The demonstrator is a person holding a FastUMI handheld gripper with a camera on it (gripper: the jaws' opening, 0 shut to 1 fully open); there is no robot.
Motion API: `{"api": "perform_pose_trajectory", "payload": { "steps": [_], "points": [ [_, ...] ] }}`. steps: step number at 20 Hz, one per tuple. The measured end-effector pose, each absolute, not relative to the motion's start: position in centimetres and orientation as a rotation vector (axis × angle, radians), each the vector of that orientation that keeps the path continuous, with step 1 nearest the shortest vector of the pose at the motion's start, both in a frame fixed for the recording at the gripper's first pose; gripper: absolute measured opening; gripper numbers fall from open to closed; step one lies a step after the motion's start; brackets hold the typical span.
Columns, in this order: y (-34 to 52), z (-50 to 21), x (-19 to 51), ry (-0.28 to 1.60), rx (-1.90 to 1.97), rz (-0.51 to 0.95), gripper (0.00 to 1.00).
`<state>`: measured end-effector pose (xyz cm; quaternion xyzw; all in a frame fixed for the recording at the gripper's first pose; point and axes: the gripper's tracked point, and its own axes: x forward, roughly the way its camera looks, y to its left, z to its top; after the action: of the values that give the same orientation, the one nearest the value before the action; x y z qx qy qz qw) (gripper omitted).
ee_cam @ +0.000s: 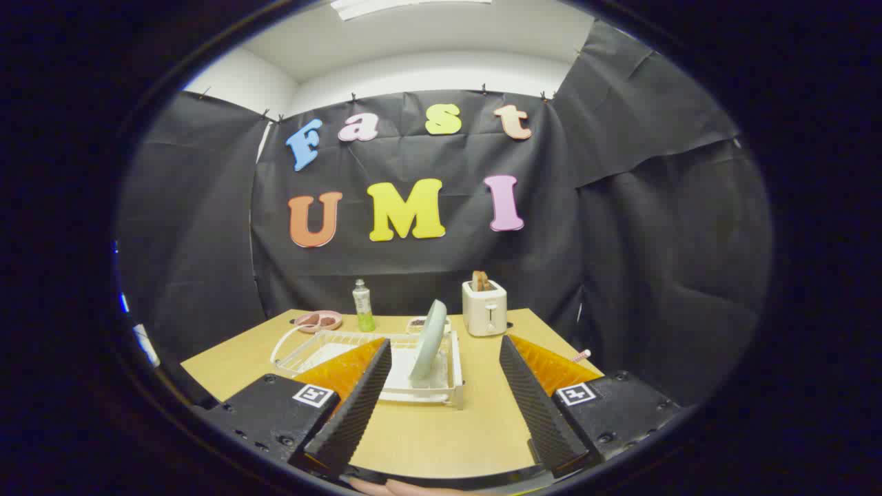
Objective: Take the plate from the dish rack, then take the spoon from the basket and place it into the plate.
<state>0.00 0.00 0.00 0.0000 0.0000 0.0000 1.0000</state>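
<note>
We are looking across a tan wooden table point(427, 441) in a booth with black cloth walls and a white ceiling. Our gripper point(444, 399) is hovering above the near edge, its ribbed black fingers point(358, 406) spread wide and gripping nothing. Just ahead, between them, a pale green plate point(428, 339) is standing on edge in a white wire rack point(358, 358). Beyond the rack we are seeing a green bottle point(362, 306), a pink dish point(318, 320) and a boxy cream toaster point(484, 308) holding toast.
</note>
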Motion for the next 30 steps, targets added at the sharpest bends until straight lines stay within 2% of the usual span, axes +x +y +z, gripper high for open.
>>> {"api": "perform_pose_trajectory", "payload": {
  "steps": [6,20,23,30],
  "points": [
    [0.3,-1.1,0.0,0.037,0.015,0.034,1.00],
    [0.6,0.0,-0.3,-0.010,-0.038,0.011,1.00],
    [2.3,1.6,1.0,-0.013,-0.104,0.041,1.00],
    [3.5,4.6,7.9,0.038,-0.252,-0.008,1.00]
  ]
}}
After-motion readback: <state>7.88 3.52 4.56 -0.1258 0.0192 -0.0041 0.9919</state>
